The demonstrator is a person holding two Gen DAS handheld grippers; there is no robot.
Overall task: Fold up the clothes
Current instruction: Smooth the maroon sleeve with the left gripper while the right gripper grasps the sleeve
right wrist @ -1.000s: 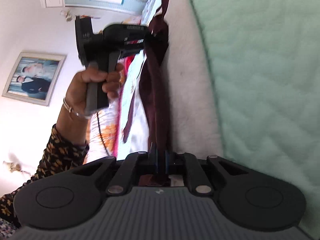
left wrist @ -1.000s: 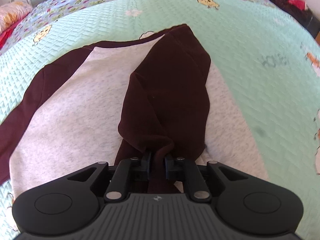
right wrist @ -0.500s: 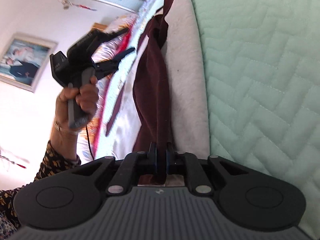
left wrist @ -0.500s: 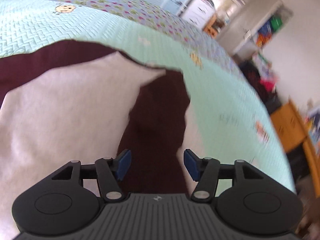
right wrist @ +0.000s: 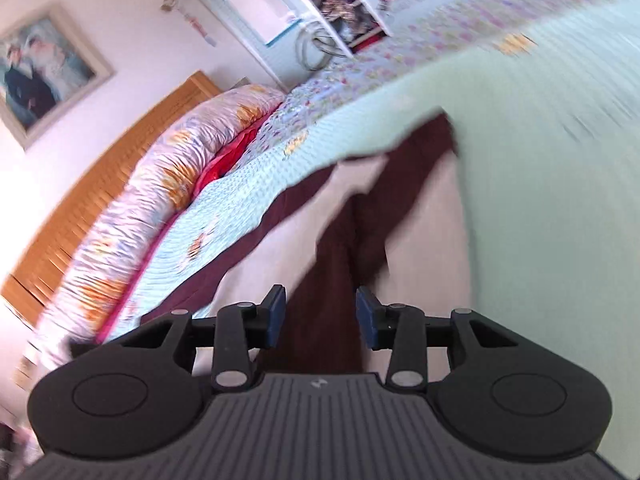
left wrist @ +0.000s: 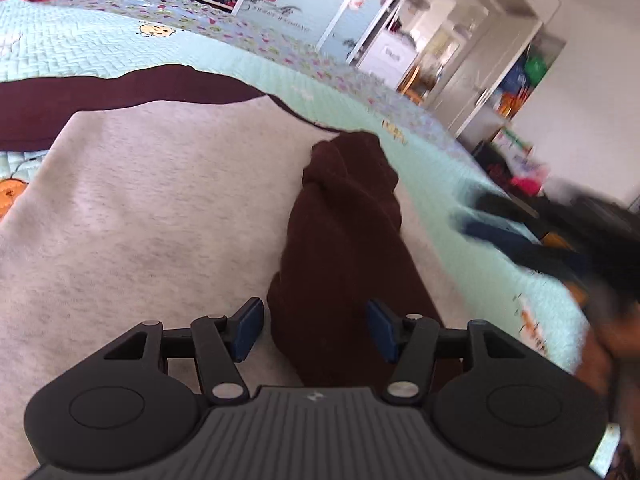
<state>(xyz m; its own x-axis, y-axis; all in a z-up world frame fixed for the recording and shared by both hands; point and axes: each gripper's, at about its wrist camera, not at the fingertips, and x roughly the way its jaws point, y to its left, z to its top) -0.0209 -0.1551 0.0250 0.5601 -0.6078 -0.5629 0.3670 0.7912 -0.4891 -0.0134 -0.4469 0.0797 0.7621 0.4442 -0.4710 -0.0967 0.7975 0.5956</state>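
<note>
The grey shirt [left wrist: 160, 208] lies flat on the bed [left wrist: 80, 52], its maroon sleeve [left wrist: 344, 240] folded onto it. Left gripper [left wrist: 316, 330] half open, empty; right gripper [right wrist: 320, 316] opening, sleeve unpinched. Lift both clear without dragging the sleeve

shirt [left wrist: 168, 208] spread flat on the quilt [left wrist: 80, 52], one sleeve [left wrist: 344, 232] folded over its body toward 12 o'clock, other sleeve [left wrist: 100, 100] out at 10, pillow [right wrist: 168, 168] behind

Bright daylight, fisheye warp at edges, right wrist view motion-blurred, soft shadows
</note>
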